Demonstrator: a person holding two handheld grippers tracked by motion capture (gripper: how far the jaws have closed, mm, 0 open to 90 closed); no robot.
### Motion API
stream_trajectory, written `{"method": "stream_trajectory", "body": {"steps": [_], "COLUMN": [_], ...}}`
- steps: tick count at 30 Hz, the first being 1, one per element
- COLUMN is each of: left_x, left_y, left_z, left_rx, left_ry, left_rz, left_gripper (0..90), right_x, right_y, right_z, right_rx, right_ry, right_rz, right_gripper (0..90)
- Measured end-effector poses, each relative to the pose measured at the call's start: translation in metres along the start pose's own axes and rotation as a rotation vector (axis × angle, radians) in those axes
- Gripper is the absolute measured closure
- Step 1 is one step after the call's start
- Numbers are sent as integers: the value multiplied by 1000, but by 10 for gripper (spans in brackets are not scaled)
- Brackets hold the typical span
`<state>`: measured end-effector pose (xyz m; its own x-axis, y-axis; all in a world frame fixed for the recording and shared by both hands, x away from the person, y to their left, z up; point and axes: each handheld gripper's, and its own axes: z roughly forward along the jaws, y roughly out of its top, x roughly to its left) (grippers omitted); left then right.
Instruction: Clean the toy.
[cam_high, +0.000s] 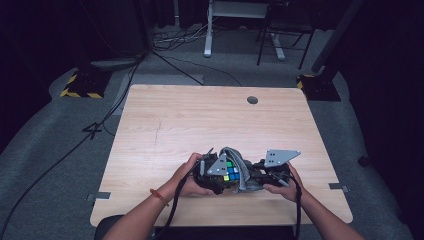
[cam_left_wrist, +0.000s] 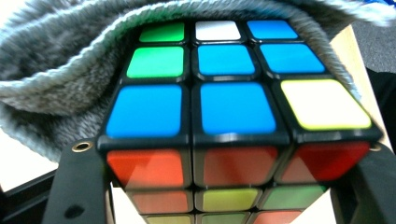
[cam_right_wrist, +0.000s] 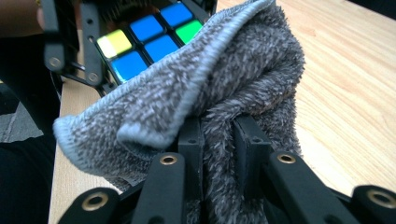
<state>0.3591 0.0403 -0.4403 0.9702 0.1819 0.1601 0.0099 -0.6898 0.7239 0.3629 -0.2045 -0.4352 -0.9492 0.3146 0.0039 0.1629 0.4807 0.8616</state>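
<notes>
Under the grey cloth (cam_right_wrist: 196, 93), the puzzle cube (cam_left_wrist: 233, 102) lies partly hidden.

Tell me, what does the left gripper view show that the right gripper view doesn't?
Left gripper view: the cube's red, yellow and green stickers on its front face, between two black jaws. Right gripper view: the right gripper pinching a fold of the grey cloth, with bare table beyond. Both: the cube's blue, green and yellow top stickers, with the cloth draped against it.
</notes>
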Motion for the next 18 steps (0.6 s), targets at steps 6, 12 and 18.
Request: {"method": "stream_trajectory", "body": {"steps": [6, 12, 18], "left_x": [2, 2, 2], "left_y": [-2, 0, -1], "left_z": [1, -4, 4], "left_rx": [0, -40, 6], "left_ry": [0, 21, 21], "left_rz": [-16, -24, -23], "left_gripper": [331, 332, 324], "right_x": [0, -6, -1], "right_y": [1, -3, -1], "right_z": [-1, 2, 3], "right_rx": [-2, 36, 18], "right_ry": [-11, -22, -2], "right_rz": [-3, 29, 22], "right_gripper": [757, 759, 761]}}
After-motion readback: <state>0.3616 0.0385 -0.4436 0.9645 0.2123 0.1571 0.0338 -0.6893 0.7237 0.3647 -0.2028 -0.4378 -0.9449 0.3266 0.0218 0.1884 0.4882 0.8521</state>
